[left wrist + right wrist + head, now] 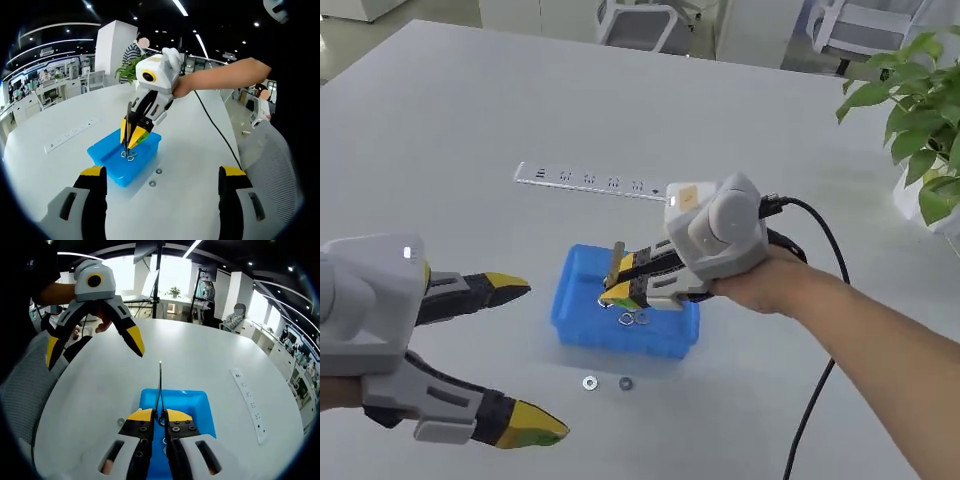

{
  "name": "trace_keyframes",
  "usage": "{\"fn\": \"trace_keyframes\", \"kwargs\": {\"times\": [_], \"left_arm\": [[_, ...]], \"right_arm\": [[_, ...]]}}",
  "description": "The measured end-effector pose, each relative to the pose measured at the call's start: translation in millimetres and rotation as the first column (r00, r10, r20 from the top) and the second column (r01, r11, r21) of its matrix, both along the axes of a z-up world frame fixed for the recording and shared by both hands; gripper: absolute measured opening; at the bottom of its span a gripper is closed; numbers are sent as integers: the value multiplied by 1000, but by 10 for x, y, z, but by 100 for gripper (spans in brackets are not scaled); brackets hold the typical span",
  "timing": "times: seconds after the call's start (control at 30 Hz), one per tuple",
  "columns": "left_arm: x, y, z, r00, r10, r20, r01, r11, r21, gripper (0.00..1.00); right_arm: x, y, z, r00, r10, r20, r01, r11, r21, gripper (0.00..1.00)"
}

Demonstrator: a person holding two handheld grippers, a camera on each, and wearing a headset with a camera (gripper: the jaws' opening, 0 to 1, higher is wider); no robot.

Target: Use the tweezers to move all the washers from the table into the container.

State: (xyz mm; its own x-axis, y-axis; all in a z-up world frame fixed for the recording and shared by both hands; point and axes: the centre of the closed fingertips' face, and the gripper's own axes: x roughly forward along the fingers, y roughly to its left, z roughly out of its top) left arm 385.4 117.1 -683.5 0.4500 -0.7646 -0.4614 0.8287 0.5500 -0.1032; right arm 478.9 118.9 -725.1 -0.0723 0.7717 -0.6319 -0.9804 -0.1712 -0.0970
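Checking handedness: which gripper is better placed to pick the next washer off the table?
The right gripper, shut on the tweezers over the container, near two table washers; left gripper is open, empty.

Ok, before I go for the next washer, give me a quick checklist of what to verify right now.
1. tweezers gripped: ok, right gripper shut on them.
2. Tweezer tips over blue container: ok.
3. Tips free of a washer: cannot tell.
4. Table cleared: not ok, two washers lie beside the container.
5. left gripper out of the way: ok, open, apart.
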Motion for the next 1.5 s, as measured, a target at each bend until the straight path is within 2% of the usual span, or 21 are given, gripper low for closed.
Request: {"fn": "trace_keyframes", "kwargs": {"times": [0.33, 0.7, 0.83, 0.97, 1.1, 1.2, 1.4, 1.5], "left_arm": [[55, -45, 15, 1000, -8, -2, 8, 1000, -21, 97], [156, -53, 36, 1000, -8, -8, 8, 999, -37, 90], [230, -59, 61, 1000, -13, -6, 12, 999, -41, 81], [332, -58, 63, 1000, -10, -20, 9, 999, -50, 69], [435, -66, 64, 1000, -14, 2, 14, 999, -29, 65], [543, -74, 87, 1000, -14, 21, 15, 1000, -23, 59], [713, -100, 108, 999, -29, 37, 30, 999, -19, 45], [780, -113, 104, 998, -34, 43, 35, 999, -10, 42]], "right_arm": [[31, 1, -193, 999, 17, -30, -17, 999, -28, 8], [30, -9, -349, 998, 31, -57, -35, 998, -57, 8], [28, 8, -388, 997, 30, -72, -35, 997, -62, 9], [18, 22, -435, 997, 34, -72, -40, 996, -75, 9], [30, 39, -446, 996, 19, -91, -26, 997, -71, 9], [34, 36, -447, 996, 21, -87, -28, 997, -73, 9], [29, 36, -447, 996, 23, -86, -30, 997, -73, 9], [23, 37, -447, 996, 29, -81, -35, 997, -74, 9]]}}
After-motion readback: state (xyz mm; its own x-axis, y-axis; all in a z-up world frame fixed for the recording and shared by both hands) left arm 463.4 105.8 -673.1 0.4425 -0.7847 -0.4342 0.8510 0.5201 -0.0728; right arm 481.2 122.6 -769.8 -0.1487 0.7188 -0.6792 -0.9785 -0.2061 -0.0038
